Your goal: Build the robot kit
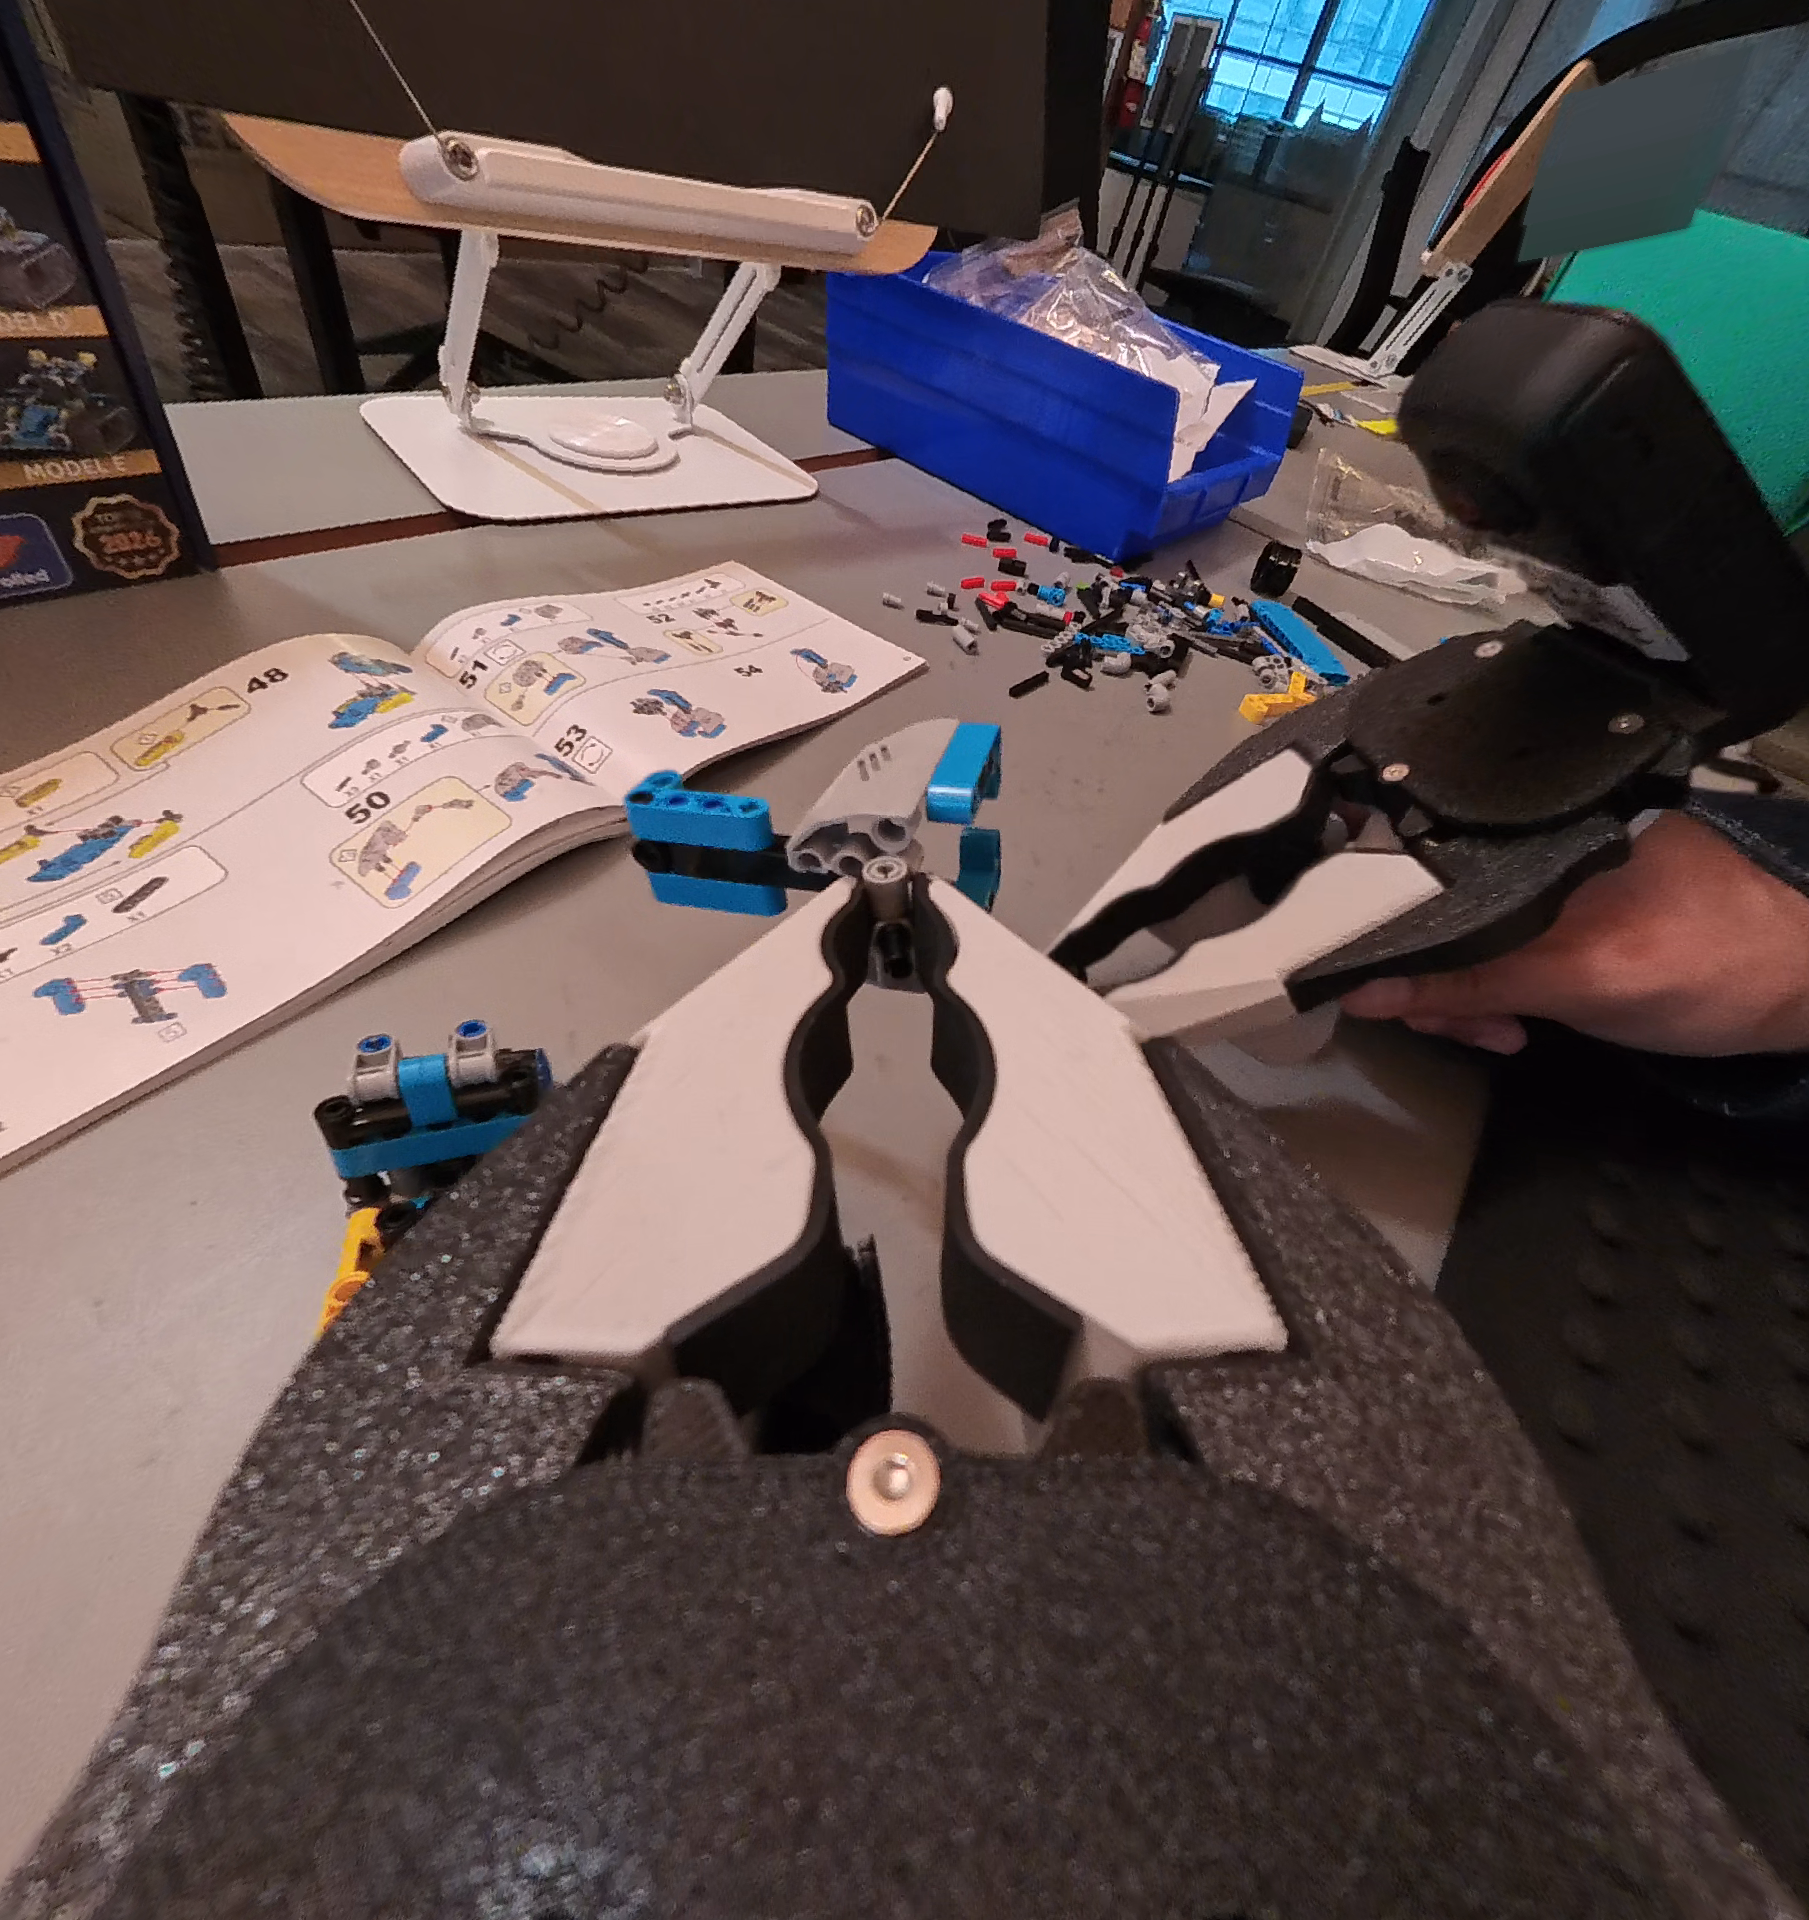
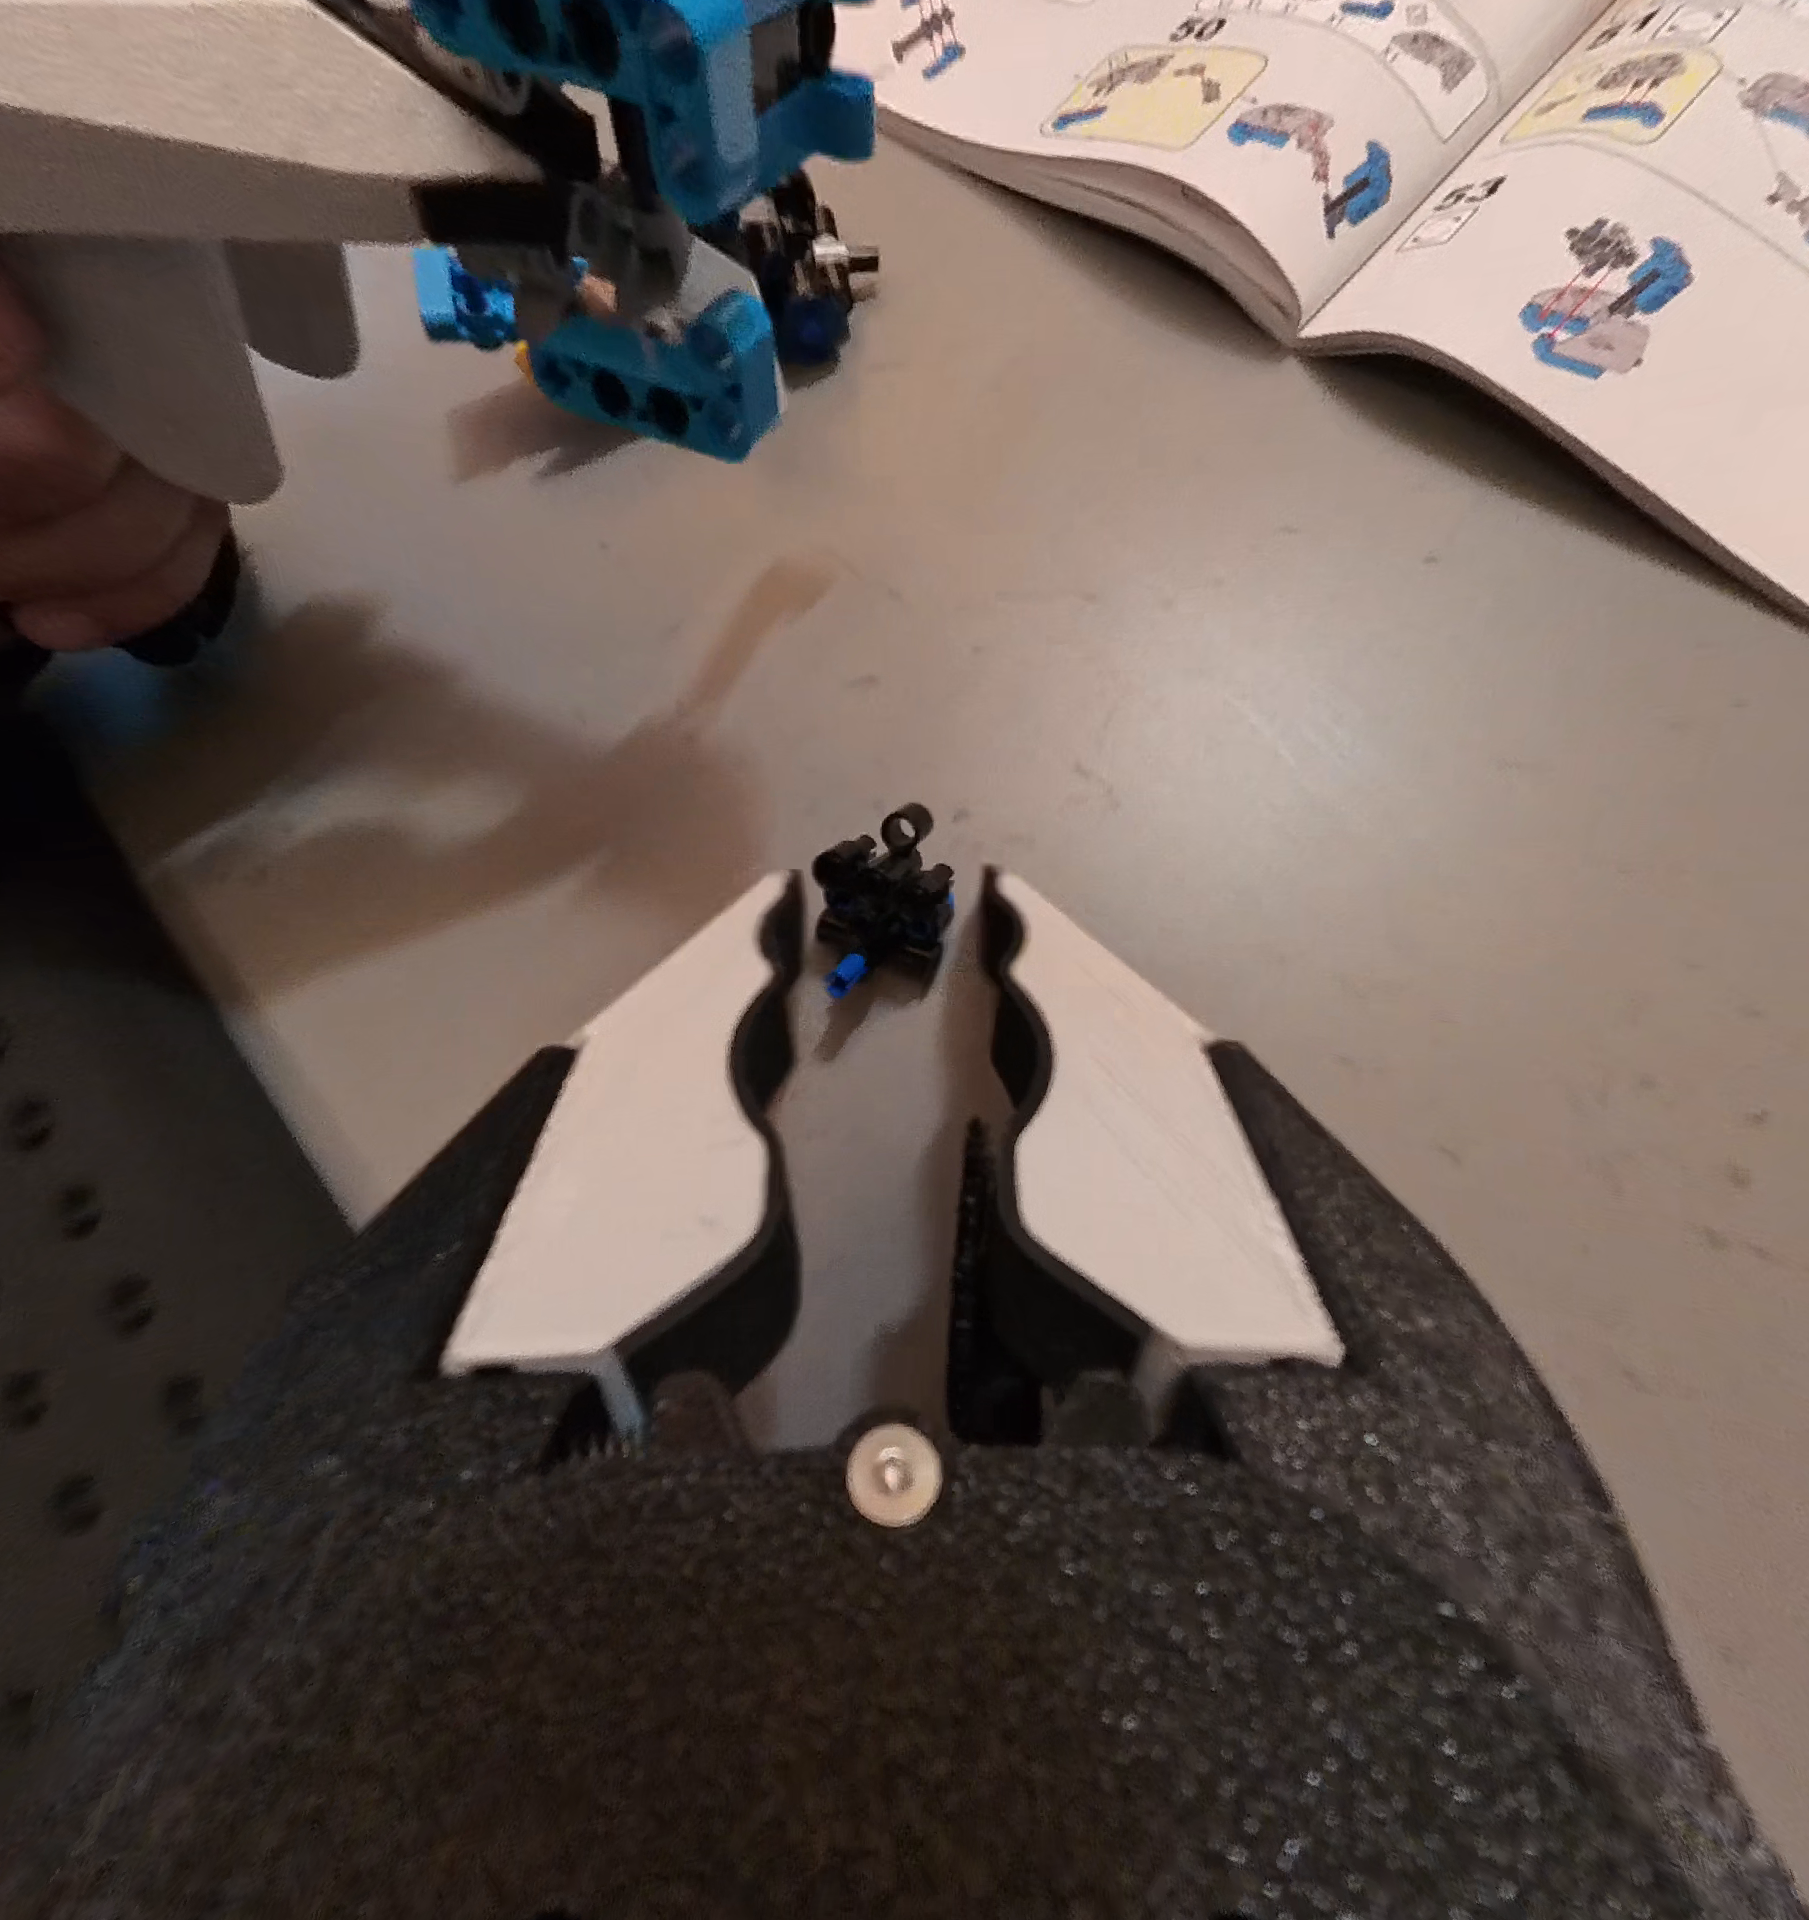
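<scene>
A blue and grey brick model [image 1: 858, 821] is clamped at its grey peg by the left gripper [image 1: 884, 914] above the worktop [image 1: 204, 1351]; a small black piece [image 2: 884, 904] lies between the right gripper's [image 2: 889, 894] parted jaws, apparently untouched, near the open booklet [image 2: 1502, 208]

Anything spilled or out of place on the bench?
Loose small parts lie scattered on the table beside the blue bin, not in it. One small black piece sits alone between the open right gripper fingers. Nothing looks damaged.
</scene>
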`<state>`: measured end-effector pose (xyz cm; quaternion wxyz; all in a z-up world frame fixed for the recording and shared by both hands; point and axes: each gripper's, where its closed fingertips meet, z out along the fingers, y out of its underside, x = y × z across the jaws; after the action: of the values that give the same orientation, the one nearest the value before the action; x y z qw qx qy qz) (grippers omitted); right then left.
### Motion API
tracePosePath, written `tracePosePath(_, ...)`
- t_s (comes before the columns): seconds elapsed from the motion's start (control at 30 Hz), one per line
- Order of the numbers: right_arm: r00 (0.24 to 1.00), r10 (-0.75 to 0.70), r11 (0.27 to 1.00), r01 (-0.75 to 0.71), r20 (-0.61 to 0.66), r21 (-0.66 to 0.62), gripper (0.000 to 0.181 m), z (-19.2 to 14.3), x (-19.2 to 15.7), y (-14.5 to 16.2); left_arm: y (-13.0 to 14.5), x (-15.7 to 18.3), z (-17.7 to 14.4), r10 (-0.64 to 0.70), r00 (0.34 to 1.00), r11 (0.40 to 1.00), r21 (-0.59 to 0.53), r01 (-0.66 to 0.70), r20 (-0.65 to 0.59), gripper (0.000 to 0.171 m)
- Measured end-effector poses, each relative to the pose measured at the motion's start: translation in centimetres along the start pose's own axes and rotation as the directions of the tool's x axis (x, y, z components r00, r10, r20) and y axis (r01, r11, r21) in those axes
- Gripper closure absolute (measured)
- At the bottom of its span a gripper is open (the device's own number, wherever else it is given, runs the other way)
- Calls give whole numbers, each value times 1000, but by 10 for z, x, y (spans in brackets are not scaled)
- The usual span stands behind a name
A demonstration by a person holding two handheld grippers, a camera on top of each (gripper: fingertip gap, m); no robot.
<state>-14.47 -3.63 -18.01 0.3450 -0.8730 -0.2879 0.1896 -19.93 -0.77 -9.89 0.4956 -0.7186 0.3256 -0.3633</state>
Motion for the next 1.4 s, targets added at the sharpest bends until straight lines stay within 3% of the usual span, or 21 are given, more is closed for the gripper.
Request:
tracePosePath(0.03,1000,3,1000,-3,11,-1,157,1,0,0,0,0,0,-7,1000,1000,1,7,-9,164)
tracePosePath(0.13,999,-24,998,22,42,67,158,-11,3,-15,-4,2,-2,-34,998,999,27,35,-44,165)
tracePosePath(0.17,995,-14,996,5,101,88,158,-16,2,-21,-5,4,-3,-39,997,999,36,41,-64,165)
tracePosePath(0.2,970,15,993,-42,243,107,158,-23,-7,-29,-6,7,-4,-43,995,998,42,47,-89,165)
tracePosePath(0.27,811,169,971,-236,560,48,158,-42,-21,-42,-7,21,-4,-40,982,998,38,48,-183,165)
tracePosePath(0.33,514,288,928,-358,808,-103,158,-66,-30,-52,-7,31,-5,-19,972,999,35,28,-234,165)
tracePosePath(0.43,221,417,867,-389,882,-312,158,-78,-27,-52,-8,52,-11,-6,933,999,38,21,-359,165)
tracePosePath(0.53,1,460,819,-385,888,-424,158,-90,-35,-53,-6,63,-11,1,908,1000,26,11,-419,165)
tracePosePath(0.6,-59,483,816,-333,874,-473,158,-94,-47,-46,-2,67,-9,31,907,1000,15,-27,-419,165)
tracePosePath(0.8,-21,476,814,-367,879,-450,157,-90,-39,-46,1,79,-9,80,889,997,20,-80,-450,165)
tracePosePath(0.83,17,469,822,-374,883,-429,158,-88,-37,-45,4,80,-8,75,887,997,8,-81,-455,165)
tracePosePath(0.87,108,465,843,-359,879,-402,158,-81,-35,-38,7,80,-6,77,889,996,-8,-91,-450,165)
tracePosePath(0.97,568,362,931,-186,739,-314,158,-41,-13,7,30,68,5,136,920,976,-108,-188,-367,165)
tracePosePath(1.0,609,325,941,-133,724,-311,157,-41,-10,14,38,64,8,162,926,964,-146,-222,-342,165)
tracePosePath(1.3,709,222,960,-39,669,-278,157,-34,2,27,72,54,12,280,904,878,-295,-377,-322,164)
tracePosePath(1.4,754,157,974,-12,638,-225,157,-30,10,24,74,56,11,332,882,857,-282,-431,-335,164)
